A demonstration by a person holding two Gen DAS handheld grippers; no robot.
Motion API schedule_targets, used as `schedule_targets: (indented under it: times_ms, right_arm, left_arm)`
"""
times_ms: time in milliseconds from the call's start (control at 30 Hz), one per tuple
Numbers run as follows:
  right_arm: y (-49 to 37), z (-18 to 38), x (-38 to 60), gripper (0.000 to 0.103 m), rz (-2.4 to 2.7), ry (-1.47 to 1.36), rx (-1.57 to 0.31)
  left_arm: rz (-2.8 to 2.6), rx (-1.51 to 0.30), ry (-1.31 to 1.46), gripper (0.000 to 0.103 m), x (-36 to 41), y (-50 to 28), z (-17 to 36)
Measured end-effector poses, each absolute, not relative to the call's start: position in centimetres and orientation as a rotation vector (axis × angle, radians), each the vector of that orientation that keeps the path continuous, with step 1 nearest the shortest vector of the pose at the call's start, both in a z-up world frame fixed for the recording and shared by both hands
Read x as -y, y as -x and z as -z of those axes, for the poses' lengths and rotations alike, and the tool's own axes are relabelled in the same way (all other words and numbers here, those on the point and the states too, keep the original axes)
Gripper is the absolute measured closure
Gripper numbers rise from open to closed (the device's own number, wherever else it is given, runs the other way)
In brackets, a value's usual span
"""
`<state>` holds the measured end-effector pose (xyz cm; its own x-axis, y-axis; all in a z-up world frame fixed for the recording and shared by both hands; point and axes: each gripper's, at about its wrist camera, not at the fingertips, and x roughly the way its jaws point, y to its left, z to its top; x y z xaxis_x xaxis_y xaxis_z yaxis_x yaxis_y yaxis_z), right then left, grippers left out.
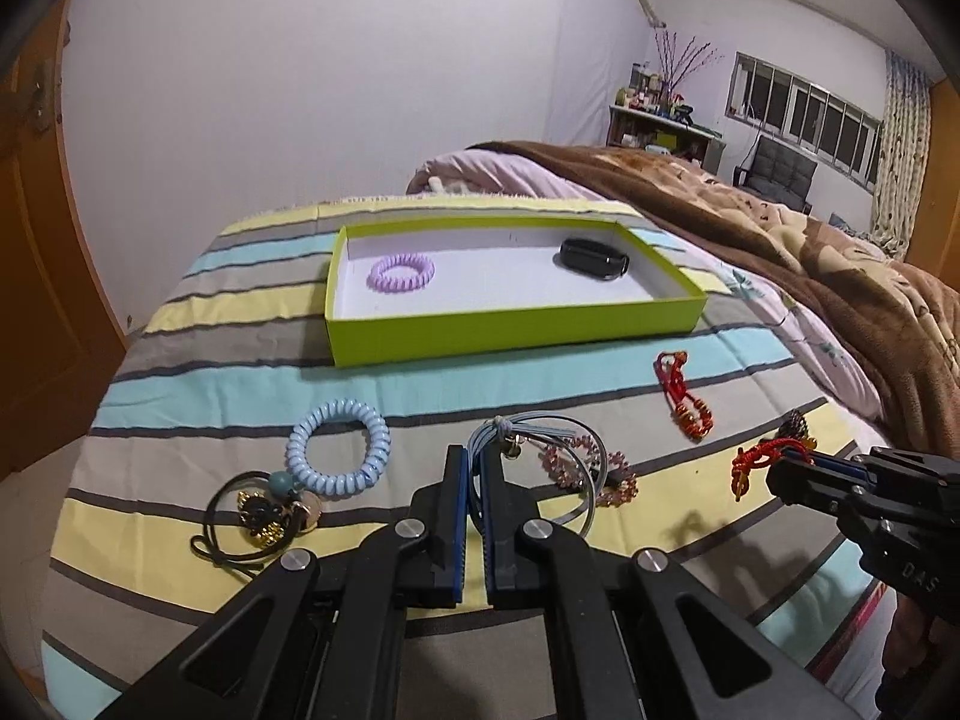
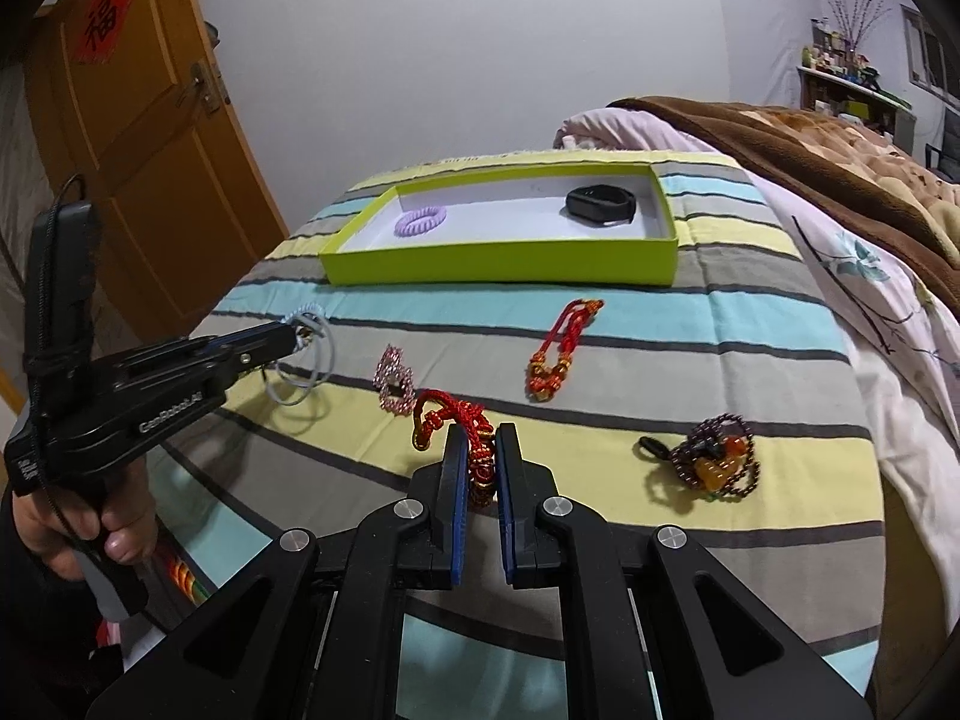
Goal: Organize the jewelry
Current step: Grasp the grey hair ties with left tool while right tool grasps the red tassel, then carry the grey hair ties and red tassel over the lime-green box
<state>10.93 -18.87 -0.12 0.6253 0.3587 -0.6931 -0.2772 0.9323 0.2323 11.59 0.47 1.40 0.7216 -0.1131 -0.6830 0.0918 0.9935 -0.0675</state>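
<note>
A lime-green tray (image 1: 516, 333) (image 2: 498, 264) lies on the striped cloth; a purple coil tie (image 1: 401, 272) (image 2: 420, 220) and a black wristband (image 1: 594, 257) (image 2: 601, 205) lie in it. My left gripper (image 1: 474, 459) (image 2: 294, 336) is shut on a grey-blue hair tie (image 1: 528, 429) (image 2: 300, 372). My right gripper (image 2: 482, 450) (image 1: 786, 468) is shut on a red braided bracelet (image 2: 450, 417) (image 1: 759, 459).
On the cloth lie a light-blue coil tie (image 1: 337, 450), a black cord with beads (image 1: 264, 510), a pink beaded bracelet (image 1: 591, 471) (image 2: 395, 389), another red bracelet (image 1: 681, 396) (image 2: 561, 348) and a dark beaded bracelet (image 2: 714, 465). A brown blanket (image 1: 780, 222) lies at right.
</note>
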Motion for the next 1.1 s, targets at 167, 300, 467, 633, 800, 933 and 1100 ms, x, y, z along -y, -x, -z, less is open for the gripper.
schedule_targets:
  times_ms: [167, 300, 467, 633, 800, 933, 1100]
  right_arm:
    - [-11.5, -0.6, 19.3, 0.094, -0.352, -0.110, -0.799]
    - [-12.3, -1.3, 19.4, 0.094, -0.347, -0.105, -0.783]
    - [-13.6, -2.1, 19.5, 0.094, -0.342, -0.093, -0.765]
    - [-15.5, -2.7, 19.7, 0.094, -0.335, -0.070, -0.753]
    - [-17.7, -3.1, 20.0, 0.094, -0.324, -0.060, -0.747]
    - [-19.4, -3.6, 20.2, 0.094, -0.317, -0.051, -0.736]
    - [-22.9, -3.4, 20.4, 0.094, -0.307, -0.047, -0.750]
  left_arm:
    - [0.114, -0.737, 0.040, 0.100, -0.7, -11.9, -2.3]
    - [0.105, -0.721, 0.037, 0.100, -0.9, -12.6, -3.0]
    - [0.091, -0.699, 0.038, 0.100, -1.2, -14.0, -3.9]
    - [0.086, -0.690, 0.037, 0.100, -1.8, -16.1, -4.6]
    - [0.075, -0.680, 0.031, 0.100, -2.3, -18.3, -4.9]
    - [0.062, -0.691, 0.021, 0.100, -2.7, -20.5, -4.7]
    - [0.051, -0.715, 0.015, 0.100, -2.9, -22.9, -4.1]
